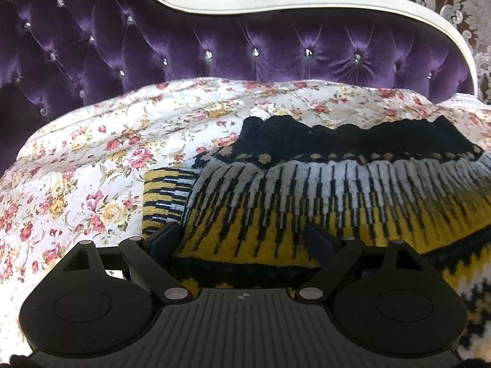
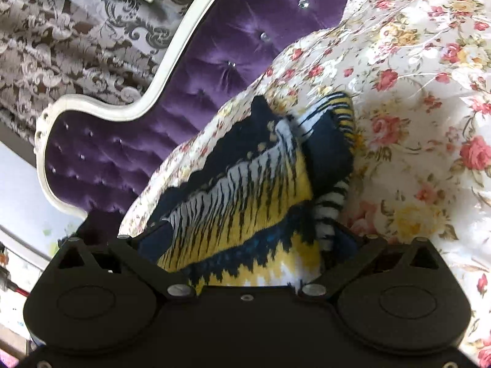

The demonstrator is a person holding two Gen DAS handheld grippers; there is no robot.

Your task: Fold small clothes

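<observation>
A knitted sweater [image 1: 307, 196] in yellow, white and black lies on the floral bedspread [image 1: 92, 159]. Its black hem is toward the headboard, and a sleeve is tucked at its left. My left gripper [image 1: 242, 239] is open, its blue pads on either side of the sweater's yellow part, low over it. In the right wrist view the sweater [image 2: 245, 202] bunches up between the wide-apart fingers of my right gripper [image 2: 245, 245], which is open. Whether the fingers touch the cloth is unclear.
A purple tufted headboard [image 1: 214, 49] with a white frame rises behind the bed. Patterned wallpaper [image 2: 61, 36] is beyond it. The bedspread [image 2: 414, 122] spreads around the sweater on all sides.
</observation>
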